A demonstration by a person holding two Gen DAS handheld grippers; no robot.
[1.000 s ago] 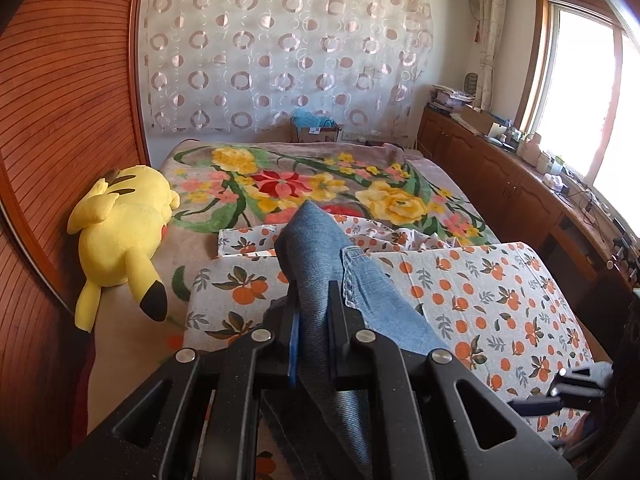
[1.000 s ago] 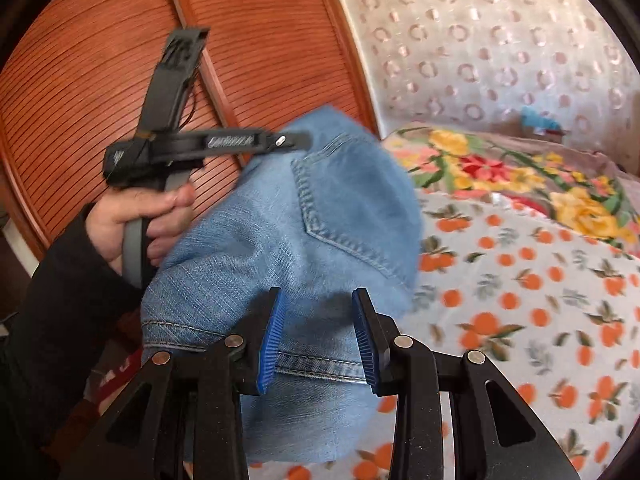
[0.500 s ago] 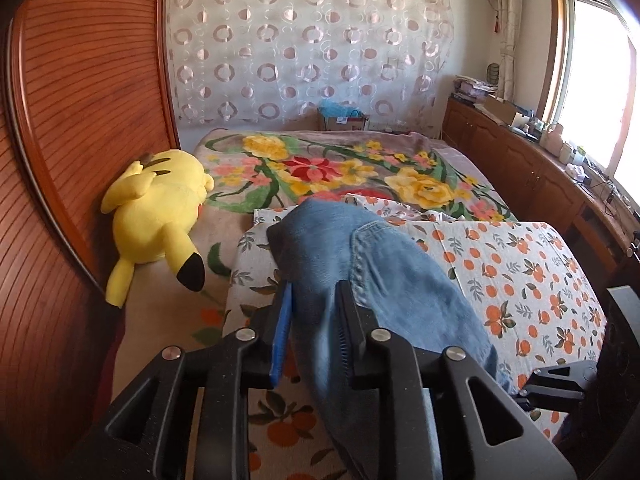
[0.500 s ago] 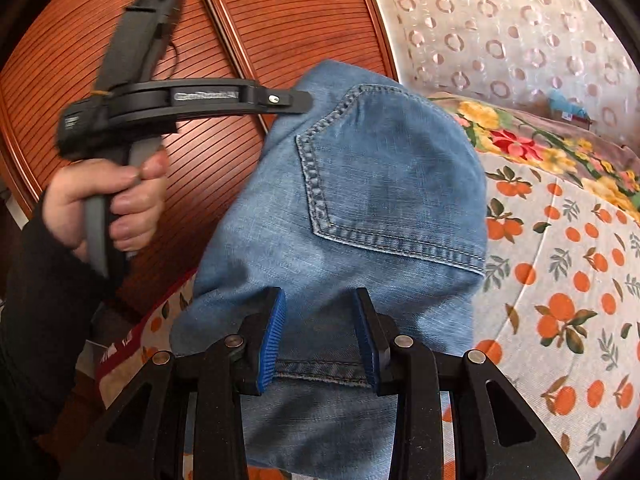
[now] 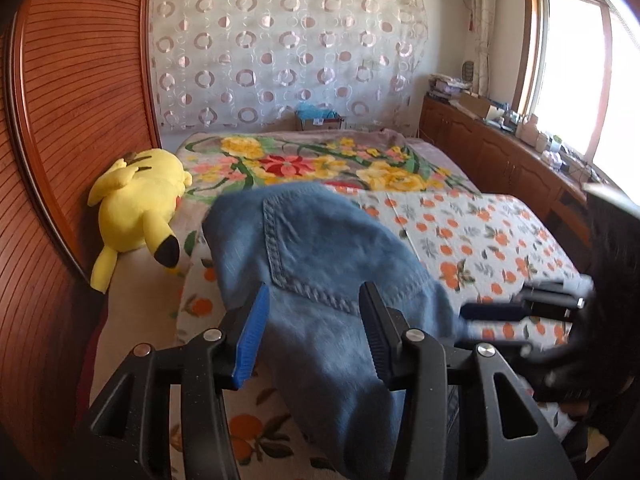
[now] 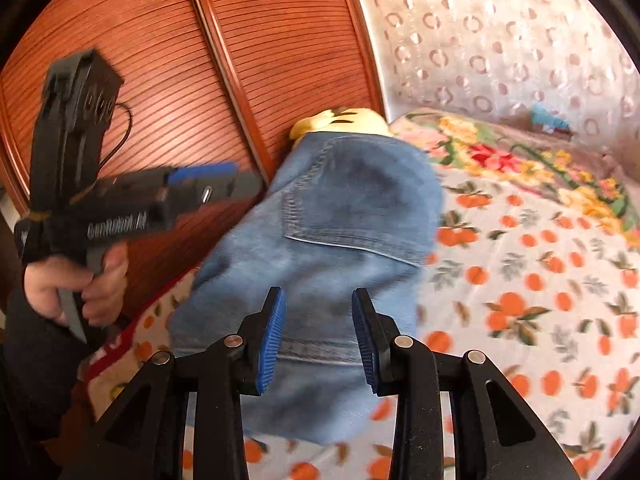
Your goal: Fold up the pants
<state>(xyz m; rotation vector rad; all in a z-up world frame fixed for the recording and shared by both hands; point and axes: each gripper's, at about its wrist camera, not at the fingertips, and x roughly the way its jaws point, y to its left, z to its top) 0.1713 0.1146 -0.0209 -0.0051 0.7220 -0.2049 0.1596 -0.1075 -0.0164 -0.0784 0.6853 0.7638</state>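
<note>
Yellow plush toy (image 5: 136,204) lies on the bed's left side against the ribbed wooden wall panel (image 5: 72,112), near the pants' far-left corner; in the right wrist view only its top (image 6: 344,118) shows behind the denim. A cardboard box w/ something blue (image 5: 320,118) sits past the far end of the bed, under the circle-print curtain (image 5: 280,52). Wooden cabinets (image 5: 492,152) run along the right side, cluttered on top, below the window (image 5: 572,72).

The blue denim pants (image 5: 320,272) are bunched on the orange-print sheet (image 5: 480,236) at the near-left part of the bed, back pocket up (pocket stitching clear in both views) (image 6: 340,236).

Left gripper (image 5: 312,336): jaws spread wide, denim between and below the blue pads, not pinched. Right gripper (image 6: 318,340): jaws also apart, waistband edge lying between them, no clamp visible. From the right wrist view, the left gripper (image 6: 208,184) sits left of the pants, in front of the panel, blurred.

Room: sheet to the right of the pants lies bare out to the bed edge by the cabinets; floral blanket (image 5: 320,160) covers the far half. Left side is tight, w/ panel and plush close.
</note>
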